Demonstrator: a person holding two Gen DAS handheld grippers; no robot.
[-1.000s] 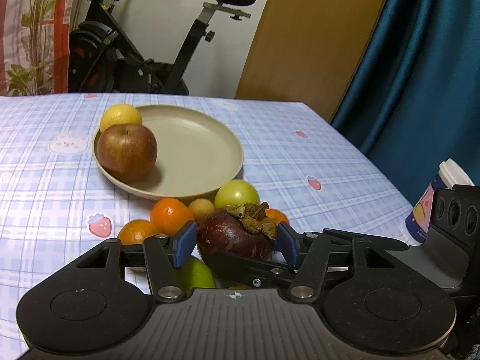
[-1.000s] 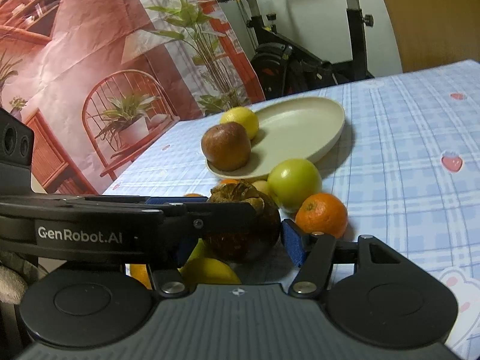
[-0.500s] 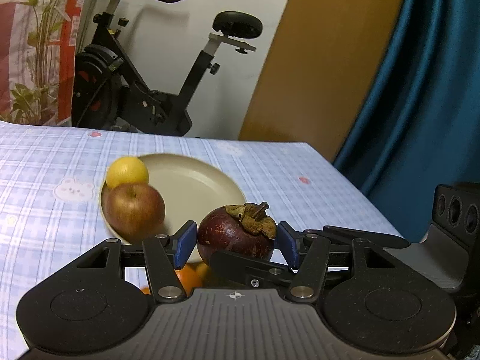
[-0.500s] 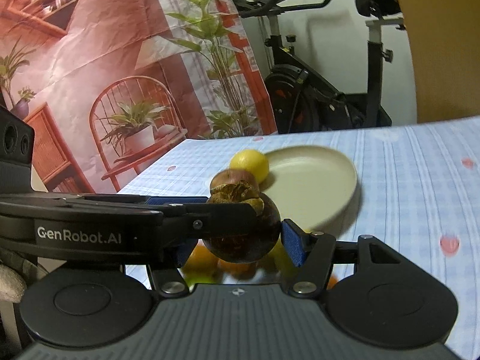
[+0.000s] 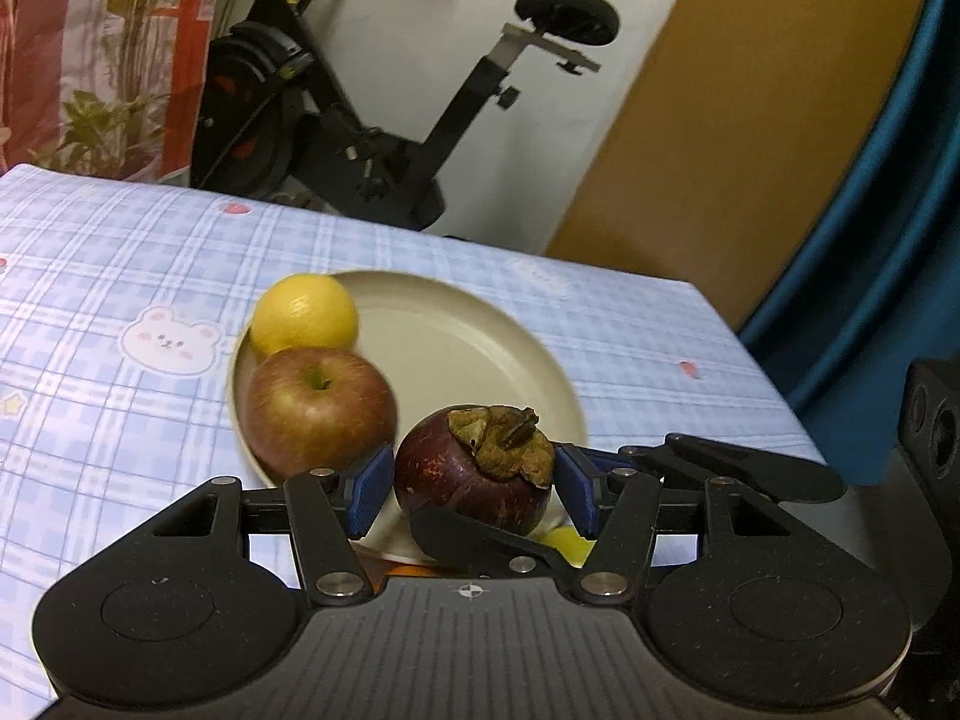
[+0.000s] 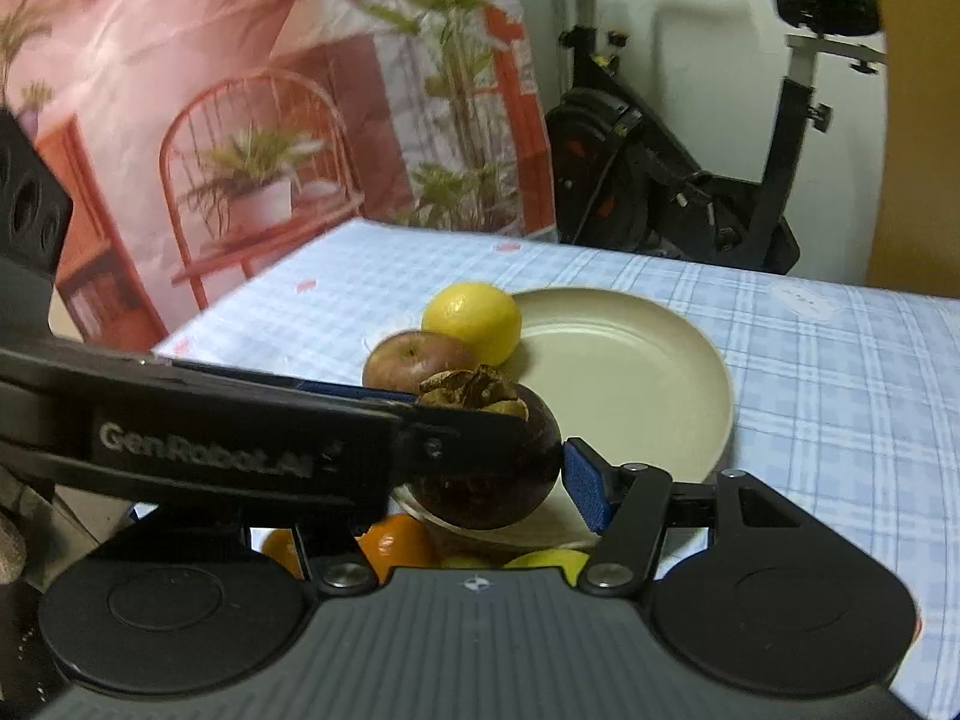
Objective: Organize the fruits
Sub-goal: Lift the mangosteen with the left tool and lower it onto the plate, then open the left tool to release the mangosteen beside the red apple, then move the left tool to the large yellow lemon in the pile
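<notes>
A dark purple mangosteen (image 5: 474, 471) with a dry brown cap is held between both grippers, above the near rim of a beige plate (image 5: 474, 354). My left gripper (image 5: 471, 489) has its blue pads on the fruit's two sides. My right gripper (image 6: 480, 468) crosses it and presses the same mangosteen (image 6: 486, 468). On the plate's left side lie a red apple (image 5: 321, 411) and a yellow lemon (image 5: 304, 313). The plate (image 6: 630, 372), apple (image 6: 414, 363) and lemon (image 6: 474, 318) also show in the right wrist view.
Oranges (image 6: 399, 540) and a green-yellow fruit (image 6: 543, 561) lie on the blue checked tablecloth (image 5: 108, 276) just below the grippers. An exercise bike (image 5: 384, 120) stands behind the table. A blue curtain (image 5: 888, 240) hangs at the right.
Both grippers have lifted the mangosteen off the loose fruit pile and carried it up and forward, to above the plate's near rim.
</notes>
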